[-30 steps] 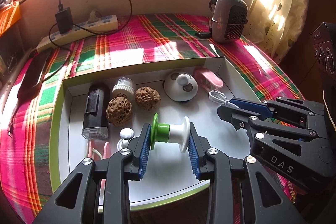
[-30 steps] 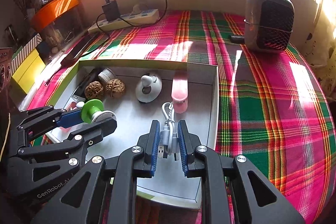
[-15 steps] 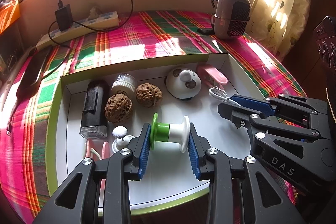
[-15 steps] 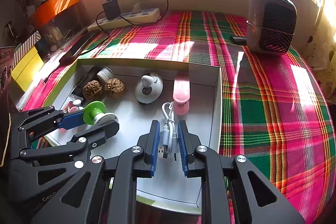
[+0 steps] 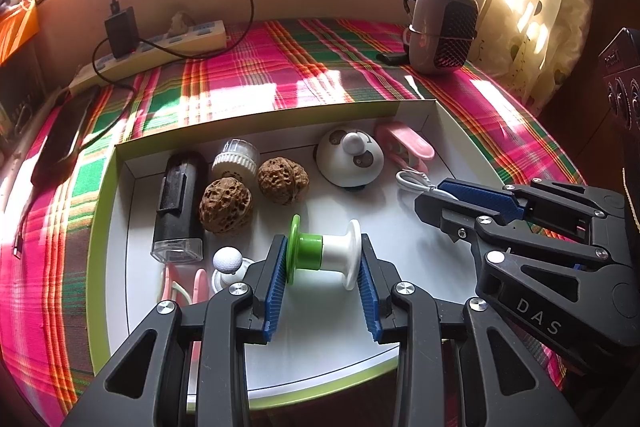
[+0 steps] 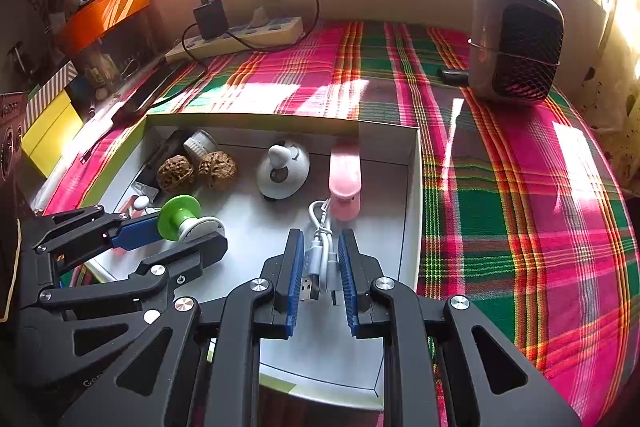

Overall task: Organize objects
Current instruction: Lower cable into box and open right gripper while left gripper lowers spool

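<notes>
Left wrist: left tongs [image 5: 323,259] gripping spool [image 5: 325,250], tray rim [image 5: 96,227] nearby

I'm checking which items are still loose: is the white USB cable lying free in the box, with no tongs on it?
No: the right tongs are closed on the bundled white USB cable above the box floor.

Right tongs [image 6: 319,277] grip a bundled white USB cable [image 6: 320,251] above the white tray [image 6: 412,195]. At left, left tongs [image 6: 180,231] clamp a green-and-white spool [image 6: 184,219].
</notes>
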